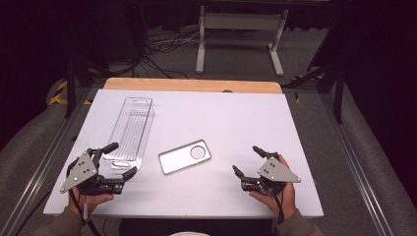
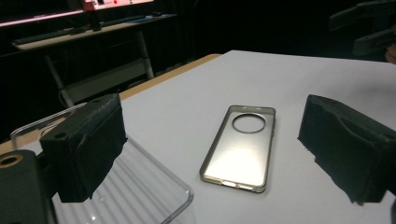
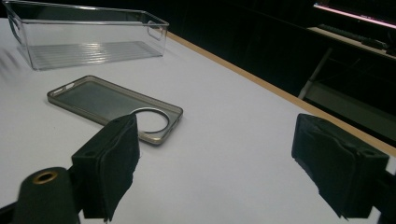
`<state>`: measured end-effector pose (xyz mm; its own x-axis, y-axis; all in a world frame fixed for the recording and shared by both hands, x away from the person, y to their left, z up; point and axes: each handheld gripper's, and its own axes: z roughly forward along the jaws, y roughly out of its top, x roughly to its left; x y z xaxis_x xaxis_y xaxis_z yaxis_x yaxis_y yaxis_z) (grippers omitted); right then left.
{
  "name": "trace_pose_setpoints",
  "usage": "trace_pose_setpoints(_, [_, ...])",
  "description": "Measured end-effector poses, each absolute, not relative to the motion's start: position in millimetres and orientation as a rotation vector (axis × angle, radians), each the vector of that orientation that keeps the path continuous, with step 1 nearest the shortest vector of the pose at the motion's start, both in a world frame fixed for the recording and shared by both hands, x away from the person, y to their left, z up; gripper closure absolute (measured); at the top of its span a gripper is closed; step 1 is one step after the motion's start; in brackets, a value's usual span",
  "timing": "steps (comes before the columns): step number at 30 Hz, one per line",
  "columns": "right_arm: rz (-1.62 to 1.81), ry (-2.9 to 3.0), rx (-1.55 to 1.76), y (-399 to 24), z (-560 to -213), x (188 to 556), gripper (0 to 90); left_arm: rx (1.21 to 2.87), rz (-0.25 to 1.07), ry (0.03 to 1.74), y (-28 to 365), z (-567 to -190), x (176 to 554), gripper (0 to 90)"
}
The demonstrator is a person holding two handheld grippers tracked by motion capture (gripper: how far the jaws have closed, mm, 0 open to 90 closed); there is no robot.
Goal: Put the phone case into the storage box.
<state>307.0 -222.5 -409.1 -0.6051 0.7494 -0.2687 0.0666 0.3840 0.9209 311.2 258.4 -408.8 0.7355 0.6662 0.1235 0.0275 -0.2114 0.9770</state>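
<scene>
High view: phone case [image 1: 185, 156] lies mid-table, clear bin [image 1: 131, 132] at its ten o'clock; left gripper [image 1: 121, 160] and right gripper [image 1: 247, 160] flank it, jaws wide, empty. Left gripper view: case [image 2: 240, 148] at twelve o'clock. Right gripper view: case [image 3: 114, 108] at ten o'clock. Approach stage, seemingly; next, close on an edge.

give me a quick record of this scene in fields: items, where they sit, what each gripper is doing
surface: white table
phone case: phone case lies flat near the table's middle, round camera cutout toward the far right
bin: clear plastic bin left of the case, empty, long side running away from the person
left gripper: left gripper open, holding nothing, at the bin's near end
right gripper: right gripper open, holding nothing, right of the case
contact: neither gripper touches the case
</scene>
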Motion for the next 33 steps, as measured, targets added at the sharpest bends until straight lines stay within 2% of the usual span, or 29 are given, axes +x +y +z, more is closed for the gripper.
trace_pose_setpoints(16, [1.209,2.037,0.824,-211.4,-400.9,325.8,16.1,1.753,0.650,0.568,270.0,-408.1,314.0,6.6])
trace_pose_setpoints(26, [0.977,2.395,0.869,-151.3,-378.9,375.2,18.9,1.748,0.623,0.561,261.3,-410.1,310.5,8.5])
trace_pose_setpoints(33, [0.781,2.537,0.912,-119.0,-380.3,406.3,26.4,1.760,0.584,0.576,256.6,-413.8,313.2,8.9])
